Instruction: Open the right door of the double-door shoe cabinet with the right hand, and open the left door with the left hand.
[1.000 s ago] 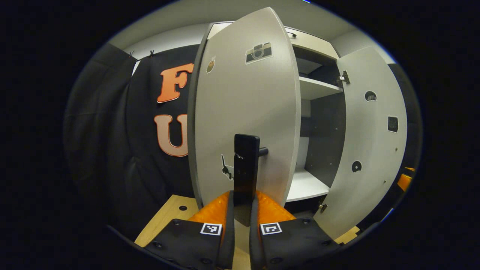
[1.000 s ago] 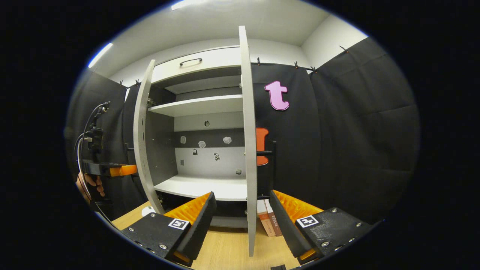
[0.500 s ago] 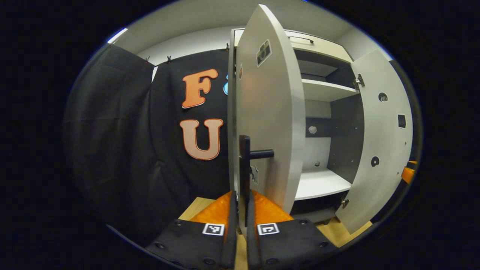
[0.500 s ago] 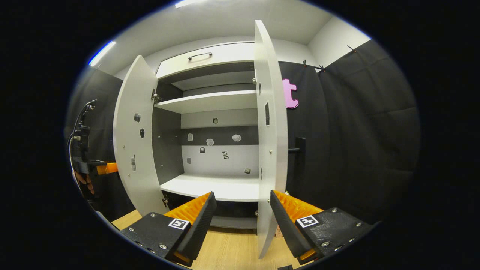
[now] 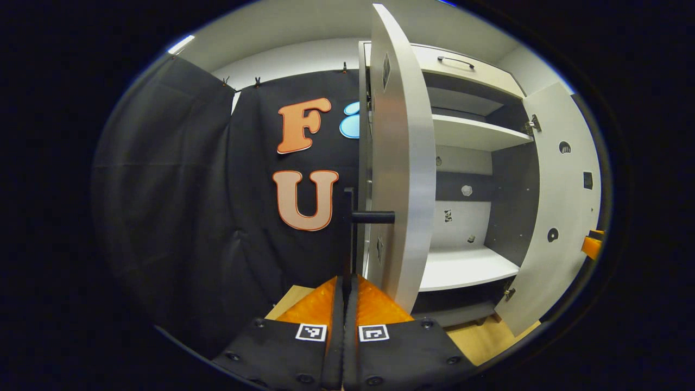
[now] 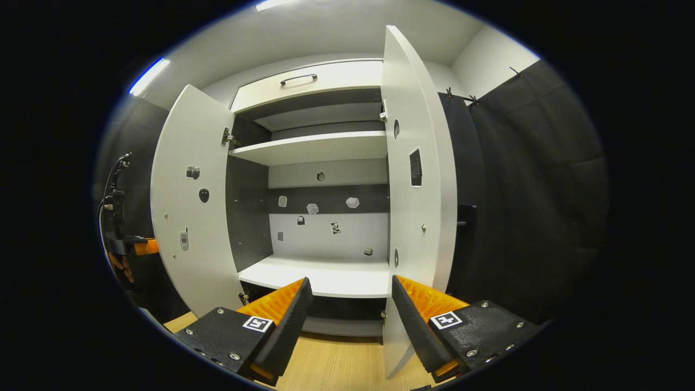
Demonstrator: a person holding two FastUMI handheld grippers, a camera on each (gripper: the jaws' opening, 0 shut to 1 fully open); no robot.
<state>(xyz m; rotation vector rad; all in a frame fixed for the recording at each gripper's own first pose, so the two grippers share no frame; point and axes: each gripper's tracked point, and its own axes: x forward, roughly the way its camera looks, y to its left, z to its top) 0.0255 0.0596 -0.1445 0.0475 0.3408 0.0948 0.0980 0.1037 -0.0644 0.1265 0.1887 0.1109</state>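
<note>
The white shoe cabinet [image 6: 326,146] stands with both doors swung out. In the left gripper view the left door [image 5: 404,163] is almost edge-on, and my left gripper [image 5: 346,285] is shut on the lower end of its black bar handle [image 5: 353,228]. In the right gripper view my right gripper [image 6: 350,304] is open in front of the bottom shelf [image 6: 320,277], holding nothing. The right door [image 6: 421,206] rises just above its right finger, inner face showing, with its handle [image 6: 466,217] behind the door's edge. The left door [image 6: 190,206] hangs open at the left, with the left gripper [image 6: 136,247] and a hand beyond it.
Small stickers dot the cabinet's back panel [image 6: 326,209] and both doors. A drawer with a dark handle [image 6: 298,79] tops the cabinet. Black cloth walls close in on both sides. A light wooden floor [image 6: 336,369] lies below; the right door [image 5: 564,206] stands open at the right.
The left door has swung farther open with my left gripper still on its handle. The right door's inner face shows more now; the open right gripper stays in front of it.
</note>
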